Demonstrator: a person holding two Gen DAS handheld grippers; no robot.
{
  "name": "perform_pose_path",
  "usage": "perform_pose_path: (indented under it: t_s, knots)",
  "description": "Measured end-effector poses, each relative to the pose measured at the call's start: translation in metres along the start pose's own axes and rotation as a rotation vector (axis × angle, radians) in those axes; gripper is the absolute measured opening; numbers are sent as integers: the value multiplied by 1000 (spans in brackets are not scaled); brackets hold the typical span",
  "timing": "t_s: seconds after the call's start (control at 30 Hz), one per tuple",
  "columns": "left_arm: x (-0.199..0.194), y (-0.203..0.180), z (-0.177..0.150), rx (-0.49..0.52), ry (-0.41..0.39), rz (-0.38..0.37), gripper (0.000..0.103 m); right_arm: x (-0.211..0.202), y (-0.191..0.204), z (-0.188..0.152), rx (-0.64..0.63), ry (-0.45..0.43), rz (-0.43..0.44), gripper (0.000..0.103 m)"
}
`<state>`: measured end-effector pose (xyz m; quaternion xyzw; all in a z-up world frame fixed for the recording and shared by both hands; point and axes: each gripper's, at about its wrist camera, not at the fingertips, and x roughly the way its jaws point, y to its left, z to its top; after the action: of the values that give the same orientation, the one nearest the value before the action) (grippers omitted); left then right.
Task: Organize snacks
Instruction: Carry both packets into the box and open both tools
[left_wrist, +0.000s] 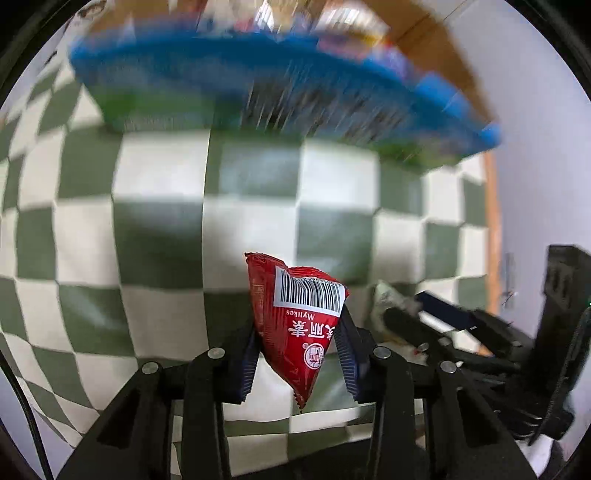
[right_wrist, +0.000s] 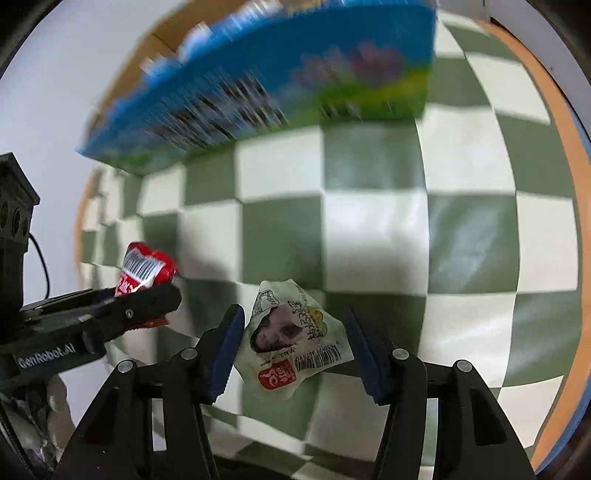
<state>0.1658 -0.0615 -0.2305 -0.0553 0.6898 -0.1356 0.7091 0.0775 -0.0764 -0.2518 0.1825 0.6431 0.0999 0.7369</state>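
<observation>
Snack status: red triangular foil snack packet (left_wrist: 301, 328) sits clamped in the left gripper (left_wrist: 297, 354). Long axis runs roughly 12-to-6 in the left wrist view, narrow tip pointing down at 6 toward the camera, wide sealed edge up at 12, slightly tilted to 11. Barcode label faces the lens, print upside down. Both blue ribbed pads (left_wrist: 246, 363) press its sides, jaws closed down to the packet's width.

Right gripper (right_wrist: 293, 350) has jaws spread wide. Pale green crumpled snack packet with a face print (right_wrist: 291, 338) lies between the pads; left pad touches or nearly touches its edge, right pad stands apart from it. Cannot tell if it rests on the cloth or hangs off the left pad. Long axis about 11-to-5, barcode end toward 5.

Both grippers point forward over the green-and-white checkered tablecloth (left_wrist: 159, 206), fingers roughly level, side by side: the left gripper shows at 9 in the right wrist view, the right gripper at 3 in the left wrist view.

Blue cardboard box with green lower band and cartoon print (left_wrist: 258, 85) stands at 12 in both views, well apart from both packets, blurred; more wrappers visible above its rim, too smeared to identify.
</observation>
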Motion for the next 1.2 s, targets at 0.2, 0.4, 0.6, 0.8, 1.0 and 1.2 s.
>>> perform_pose_path:
  t_s: [0.2,0.4,0.6,0.8,1.0,1.2]
  knots:
    - [-83,-13,62,35,-151,-66,35,-82,-5,57,-3,-113,111,58]
    - [-109,-9,136,39,-193,-40,35,-142,-8,114,-35,-242,123,58]
    - [-83,-2,184,12,-111,8,35,-134,-18,174,-42,-248,56,58]
    - [-40,8,197,-9,-32,51,36,-93,-26,212,-40,-170,-14,59]
    - [-19,19,201,-39,1,108,64,-62,-39,219,0,-76,-68,98]
    - [-18,22,200,-30,-39,169,101,-56,-40,224,-28,-85,-227,101]
